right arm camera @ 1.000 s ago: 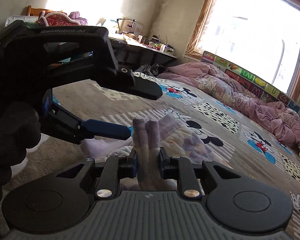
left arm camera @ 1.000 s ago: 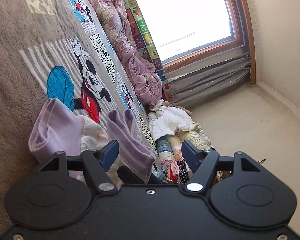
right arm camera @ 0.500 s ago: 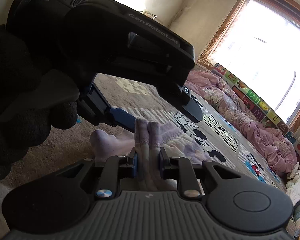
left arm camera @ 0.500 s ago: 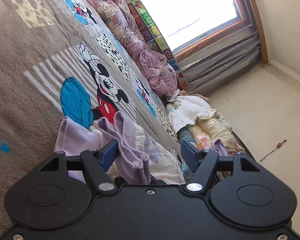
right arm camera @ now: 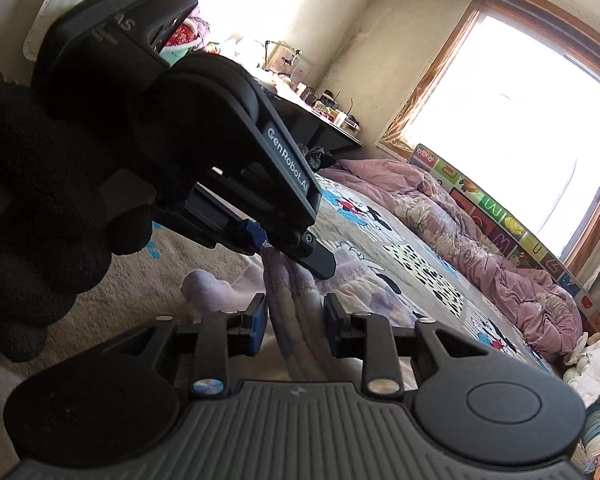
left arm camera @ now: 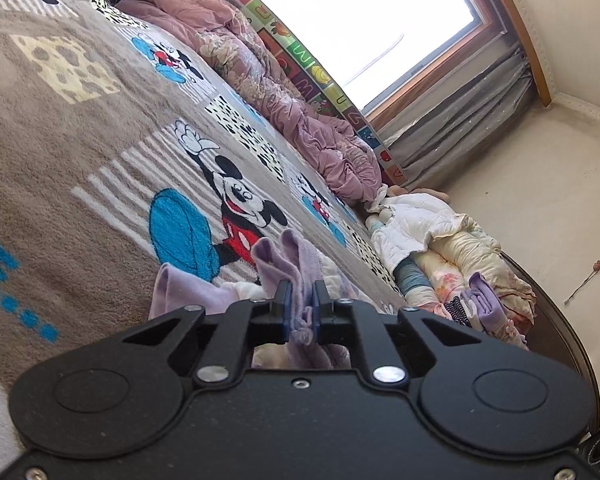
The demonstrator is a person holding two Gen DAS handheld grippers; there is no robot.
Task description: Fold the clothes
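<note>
Handover of lilac garment [left arm camera: 300, 276], bunched on Mickey-print blanket [left arm camera: 80, 160] of the bed. Left gripper [left arm camera: 300, 310] clamped tight on gathered folds; same pinch visible from right-wrist view, left gripper [right arm camera: 266, 242]. Right gripper [right arm camera: 295, 322] opening — fabric between pads but no longer pressed. Judged step: regrip w/ left, free the right. To do well: keep left pinch firm on all layers, draw right straight back w/o snagging, then re-take a far edge — fold line kept taut.
</note>
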